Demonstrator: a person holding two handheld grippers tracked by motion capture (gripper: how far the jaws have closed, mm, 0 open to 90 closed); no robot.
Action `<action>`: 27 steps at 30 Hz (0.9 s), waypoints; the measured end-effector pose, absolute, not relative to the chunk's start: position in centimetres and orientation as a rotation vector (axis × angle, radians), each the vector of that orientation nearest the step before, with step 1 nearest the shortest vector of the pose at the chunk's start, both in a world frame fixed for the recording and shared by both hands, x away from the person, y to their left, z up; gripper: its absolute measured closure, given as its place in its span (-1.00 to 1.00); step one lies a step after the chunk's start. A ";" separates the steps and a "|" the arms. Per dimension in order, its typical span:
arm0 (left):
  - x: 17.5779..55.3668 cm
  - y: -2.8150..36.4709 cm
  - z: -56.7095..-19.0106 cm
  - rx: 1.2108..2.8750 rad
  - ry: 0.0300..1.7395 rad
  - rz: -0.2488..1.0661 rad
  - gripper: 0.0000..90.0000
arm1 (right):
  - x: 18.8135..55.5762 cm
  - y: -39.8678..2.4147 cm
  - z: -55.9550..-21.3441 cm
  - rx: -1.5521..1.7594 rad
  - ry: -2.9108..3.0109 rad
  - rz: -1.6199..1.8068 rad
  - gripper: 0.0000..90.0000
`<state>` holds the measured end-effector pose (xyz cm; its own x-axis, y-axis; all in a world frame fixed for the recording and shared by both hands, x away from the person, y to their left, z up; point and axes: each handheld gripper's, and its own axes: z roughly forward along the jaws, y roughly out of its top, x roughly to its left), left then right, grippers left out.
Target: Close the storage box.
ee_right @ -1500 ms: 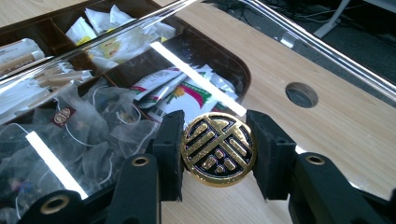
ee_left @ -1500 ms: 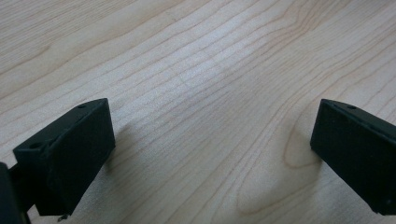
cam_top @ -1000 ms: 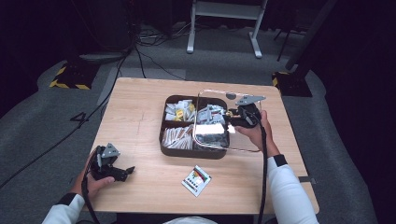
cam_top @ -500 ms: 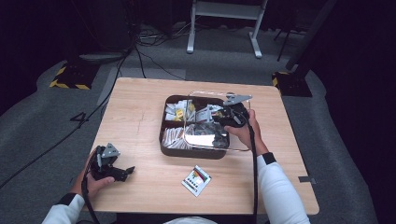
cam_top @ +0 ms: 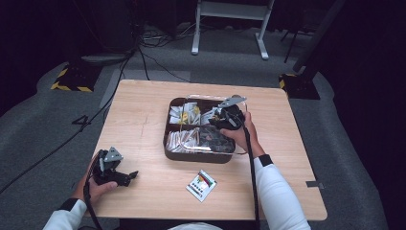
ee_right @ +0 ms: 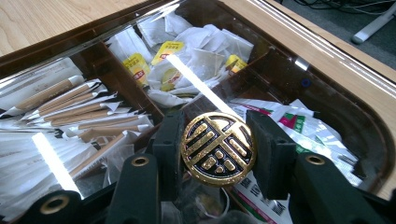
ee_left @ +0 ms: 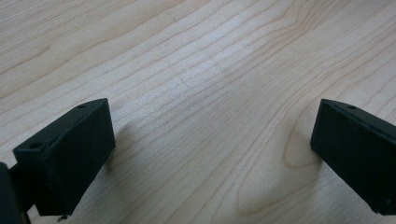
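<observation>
The right gripper has its jaws partly closed on the round gold-and-black knob of a clear lid, one pad pressing each side of the knob. The lid hangs just above the dark compartment box, which stands on the wooden surface; whether its rim already touches the box cannot be told. Under the lid, the box holds white tea bags with yellow tags in the section beyond the knob, paper-wrapped sticks in the section to the knob's left, and printed sachets to its right.

The step in hand looks like seating the lid on the box. To do it well, keep the knob gripped squarely and the lid level, line its edges up with the rim of the box on all sides, then lower it straight down so no sachet or stick gets caught under the edge. Let go only once the lid rests evenly.

The left gripper rests on the bare surface, well to the near left of the box, with its jaws wide apart and nothing between them. A small printed card lies on the surface just in front of the box.
</observation>
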<state>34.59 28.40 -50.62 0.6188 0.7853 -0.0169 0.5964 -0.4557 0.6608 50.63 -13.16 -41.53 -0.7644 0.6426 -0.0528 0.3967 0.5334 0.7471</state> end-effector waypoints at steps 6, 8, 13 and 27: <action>34.5 28.4 -50.6 2.204 1.085 0.383 -1.00 | 51.0 -12.2 -41.9 0.870 2.461 1.073 0.33; 34.6 28.4 -50.6 2.206 1.082 0.385 -1.00 | 51.1 -11.8 -42.0 0.867 2.464 1.066 0.33; 34.6 28.4 -50.6 2.205 1.082 0.386 -1.00 | 51.4 -10.9 -42.2 0.863 2.470 1.054 0.33; 34.6 28.4 -50.6 2.206 1.082 0.386 -1.00 | 52.1 -8.8 -43.2 0.873 2.488 1.048 0.33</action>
<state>34.56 28.39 -50.62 0.6175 0.7863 -0.0183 0.5975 -0.4538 0.6610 52.09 -8.77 -43.20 -0.7691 0.6378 -0.0406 0.4166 0.5485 0.7250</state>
